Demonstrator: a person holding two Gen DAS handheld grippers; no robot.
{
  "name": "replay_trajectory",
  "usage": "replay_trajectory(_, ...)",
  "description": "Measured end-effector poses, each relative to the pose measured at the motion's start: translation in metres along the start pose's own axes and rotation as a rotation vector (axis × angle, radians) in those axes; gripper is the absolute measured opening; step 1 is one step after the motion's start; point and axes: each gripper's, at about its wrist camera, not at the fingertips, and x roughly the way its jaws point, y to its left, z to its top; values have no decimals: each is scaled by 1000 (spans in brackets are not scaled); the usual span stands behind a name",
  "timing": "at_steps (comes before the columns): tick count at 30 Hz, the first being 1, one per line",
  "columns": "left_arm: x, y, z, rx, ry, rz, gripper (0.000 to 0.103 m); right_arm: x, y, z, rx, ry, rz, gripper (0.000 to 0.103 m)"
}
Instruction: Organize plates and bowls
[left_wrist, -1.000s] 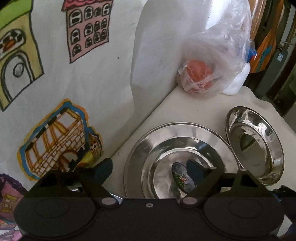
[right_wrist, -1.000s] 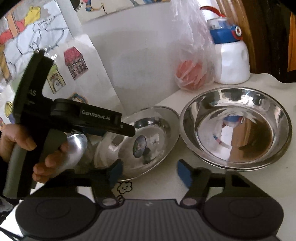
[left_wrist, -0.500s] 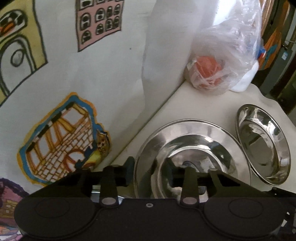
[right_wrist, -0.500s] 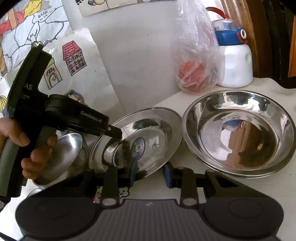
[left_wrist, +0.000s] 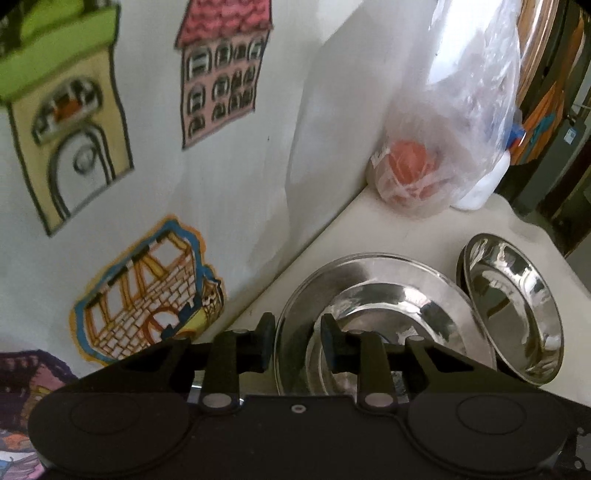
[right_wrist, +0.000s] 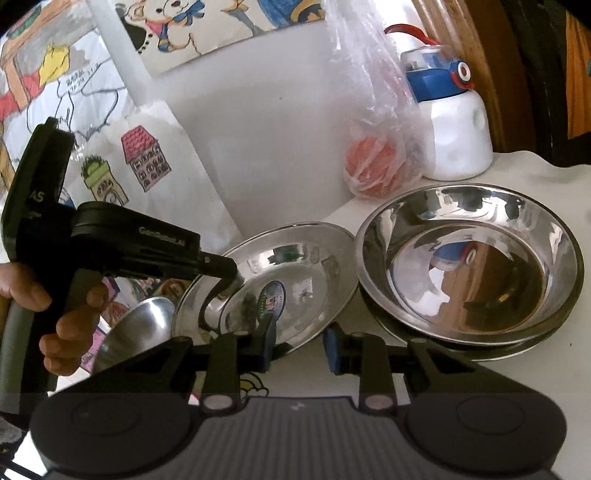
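A wide-rimmed steel plate (left_wrist: 388, 280) (right_wrist: 306, 258) with a round sticker lies by the wall. My left gripper (left_wrist: 297, 343) straddles its left rim, jaws closing, one pad outside and one inside, both against the metal. In the right wrist view a hand (right_wrist: 70, 332) holds that left gripper (right_wrist: 227, 280), whose tip rests on the plate's far-left rim. My right gripper (right_wrist: 299, 343) holds the plate's near rim, jaws drawn in on it. A deeper steel bowl (right_wrist: 469, 258) (left_wrist: 513, 310) sits to the right on another dish. A small steel bowl (right_wrist: 144, 325) lies left, partly under the plate.
A clear plastic bag (right_wrist: 373, 166) (left_wrist: 410, 170) with something orange inside leans on the wall behind the plate. A white bottle with a blue lid (right_wrist: 454, 136) stands beside it. Paper drawings (left_wrist: 147, 295) cover the wall to the left. The table edge (left_wrist: 546, 240) runs behind the bowl.
Both grippers' jaws have narrowed from wide apart to close around the steel plate's rim. The plate and the bowls have stayed where they were.
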Motion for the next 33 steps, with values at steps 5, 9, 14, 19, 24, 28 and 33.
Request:
replay_trajectory(5, -15, -2, 5, -15, -16, 0, 29, -1, -10, 3, 70, 19, 50, 32)
replay_trajectory(9, -20, 2, 11, -58, -12, -11, 29, 0, -16, 4, 117, 34, 88, 32)
replay_trajectory(14, -30, 2, 9, -63, -20, 5, 29, -2, -10, 4, 107, 26, 109, 30)
replay_trajectory(19, -38, 4, 5, -76, -25, 18, 29, -7, -8, 5, 106, 24, 126, 30)
replay_trajectory(24, -51, -1, 6, -83, -45, 11, 29, -25, -14, 14, 87, -10, 116, 30)
replay_trajectory(28, -59, -19, 11, -64, -71, -2, 29, -39, -26, 26, 57, -41, 78, 30)
replay_trajectory(33, -61, -47, 17, -54, -104, -51, 32, -53, -50, 41, 3, -54, 10, 31)
